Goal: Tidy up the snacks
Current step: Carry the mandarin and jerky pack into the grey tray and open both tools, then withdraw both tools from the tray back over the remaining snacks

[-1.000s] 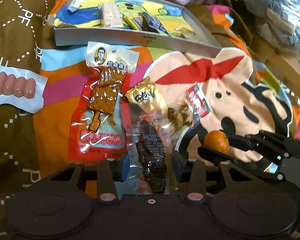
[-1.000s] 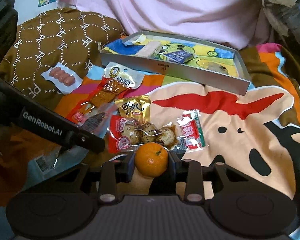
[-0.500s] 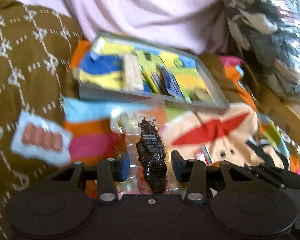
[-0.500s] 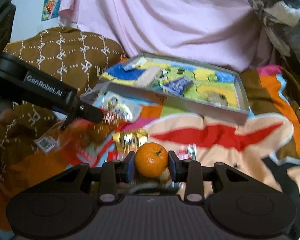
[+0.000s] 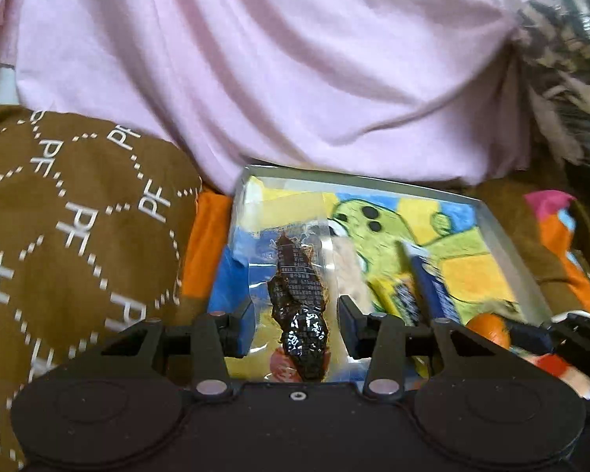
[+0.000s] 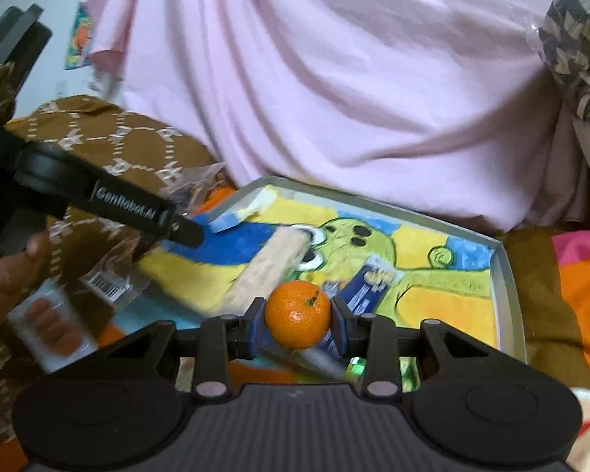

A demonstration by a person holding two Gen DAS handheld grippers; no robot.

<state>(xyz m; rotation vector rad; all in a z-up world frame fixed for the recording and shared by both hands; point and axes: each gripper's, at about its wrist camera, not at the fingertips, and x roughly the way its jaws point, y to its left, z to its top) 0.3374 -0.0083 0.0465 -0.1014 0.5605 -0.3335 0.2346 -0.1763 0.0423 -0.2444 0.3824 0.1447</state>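
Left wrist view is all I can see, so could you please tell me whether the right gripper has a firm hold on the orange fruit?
Observer: Yes, the right gripper is shut on the mandarin, with one pad on each side.
Operator: Thank you. Where is it relative to the tray?
Observer: It appears over the near part of the tray.
Operator: Is any snack outside the tray?
Observer: A sausage pack shows outside the tray, to its left, near a hand.

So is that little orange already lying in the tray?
No, the tangerine is clamped between the right gripper pads, held up in front of the tray.
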